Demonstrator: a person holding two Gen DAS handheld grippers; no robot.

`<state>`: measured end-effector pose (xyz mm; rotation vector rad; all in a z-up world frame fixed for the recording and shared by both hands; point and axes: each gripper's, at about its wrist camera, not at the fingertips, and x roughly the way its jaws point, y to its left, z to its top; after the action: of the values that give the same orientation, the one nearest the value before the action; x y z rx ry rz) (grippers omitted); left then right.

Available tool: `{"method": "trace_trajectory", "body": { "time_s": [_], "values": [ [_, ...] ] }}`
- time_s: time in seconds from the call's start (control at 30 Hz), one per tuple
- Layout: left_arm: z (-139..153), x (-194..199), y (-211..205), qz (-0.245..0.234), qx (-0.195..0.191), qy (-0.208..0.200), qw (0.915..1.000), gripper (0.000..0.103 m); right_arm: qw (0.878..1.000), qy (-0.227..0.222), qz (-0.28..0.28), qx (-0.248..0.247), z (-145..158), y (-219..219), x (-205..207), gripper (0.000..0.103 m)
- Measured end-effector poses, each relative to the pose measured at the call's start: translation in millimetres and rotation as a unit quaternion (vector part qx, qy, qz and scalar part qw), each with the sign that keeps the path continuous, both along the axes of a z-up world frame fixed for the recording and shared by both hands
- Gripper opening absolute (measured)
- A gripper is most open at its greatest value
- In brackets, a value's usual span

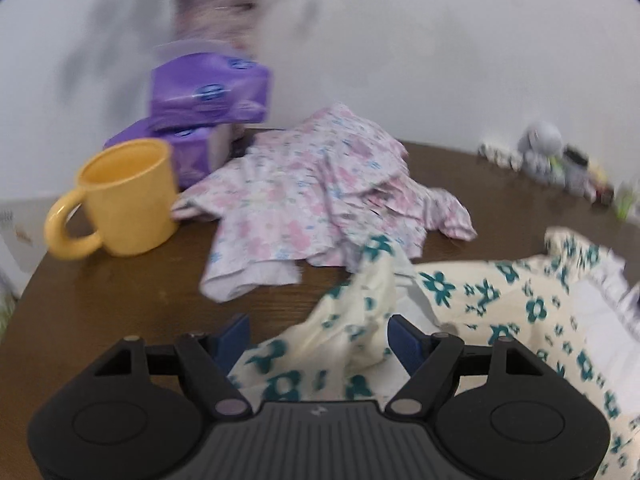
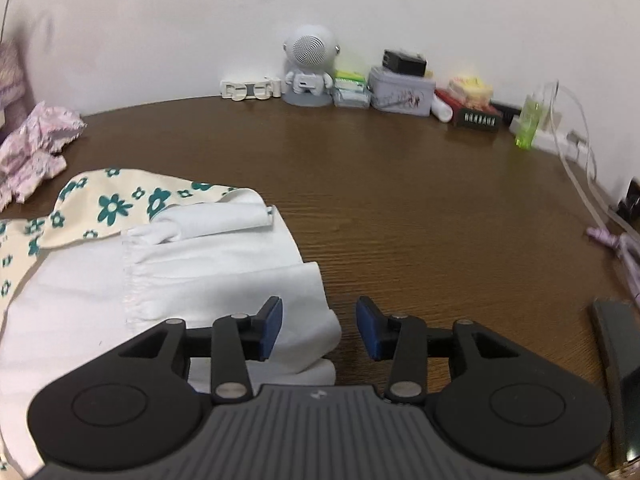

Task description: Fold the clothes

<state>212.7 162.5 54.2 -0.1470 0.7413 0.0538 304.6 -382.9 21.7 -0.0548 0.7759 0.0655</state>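
Observation:
A cream garment with teal flowers (image 1: 500, 300) lies crumpled on the brown table (image 1: 120, 300), its near end bunched up between the fingers of my left gripper (image 1: 320, 338). That gripper stands wide open and its pads do not press the cloth. In the right wrist view the same garment (image 2: 116, 204) shows its white lining (image 2: 200, 264) turned up. My right gripper (image 2: 320, 328) is open over the lining's right edge, its left finger above the cloth, its right finger above bare table (image 2: 400, 200). A pink floral garment (image 1: 312, 196) lies heaped further back.
A yellow mug (image 1: 124, 196) and stacked purple tissue packs (image 1: 208, 96) stand at the left, touching the pink heap. Along the wall are a white robot figure (image 2: 308, 64), a tin (image 2: 400, 88), a green bottle (image 2: 528, 124) and cables (image 2: 580, 168). A dark flat object (image 2: 616, 360) lies at the right.

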Motion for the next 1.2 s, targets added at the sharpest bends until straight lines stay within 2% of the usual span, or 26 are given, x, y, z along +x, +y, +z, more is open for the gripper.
{"method": "trace_trajectory", "body": {
  "time_s": [0.1,0.17,0.3,0.47,0.53,0.57,0.63,0.67,0.73,0.8,0.93,1.2],
  "values": [
    [-1.4,-12.1,19.5,0.038,0.011,0.004,0.9992,0.072,1.0,0.011,0.001,0.026,-5.5,-6.8,6.5,0.041],
    [-4.7,-16.1,29.9,0.046,0.008,0.015,0.9988,0.067,0.999,0.013,0.004,0.032,-7.5,-6.5,8.7,0.042],
    [-11.2,-18.9,36.8,0.031,-0.012,0.03,0.999,0.058,0.999,0.011,0.012,0.034,-8.1,-2.6,9.8,0.041],
    [-19.0,-14.4,23.6,0.018,0.023,0.039,0.9988,0.05,0.999,0.009,0.021,0.025,-8.9,4.1,8.2,0.037],
    [-21.5,-12.7,19.8,0.012,0.026,0.037,0.9989,0.037,0.999,0.008,0.024,0.022,-9.0,5.9,7.6,0.032],
    [-21.9,-11.7,17.8,0.011,0.03,0.036,0.9989,0.031,0.999,0.008,0.028,0.021,-9.0,7.3,6.9,0.026],
    [-21.0,-10.7,14.7,0.003,0.028,0.036,0.999,0.012,0.999,0.006,0.037,0.014,-9.2,11.3,5.1,0.015],
    [-20.5,-10.3,12.2,0.002,0.033,0.036,0.9988,0.01,0.999,0.003,0.04,0.002,-9.3,14.4,3.7,0.006],
    [-19.4,-9.3,5.7,0.002,0.059,0.037,0.9976,0.008,0.999,-0.005,0.04,-0.024,-9.2,18.5,1.5,0.002],
    [-18.9,-8.0,1.3,0.004,0.082,0.038,0.9959,0.008,0.998,-0.014,0.036,-0.047,-8.7,20.3,-0.1,0.002],
    [-19.1,-5.5,0.4,0.01,0.098,0.04,0.9943,0.007,0.997,-0.015,0.038,-0.062,-8.7,16.3,2.4,0.001],
    [-20.0,-5.9,0.1,0.017,0.099,0.038,0.9942,0.009,0.992,-0.026,0.044,-0.118,-20.8,25.5,3.4,0.001]
  ]
}}
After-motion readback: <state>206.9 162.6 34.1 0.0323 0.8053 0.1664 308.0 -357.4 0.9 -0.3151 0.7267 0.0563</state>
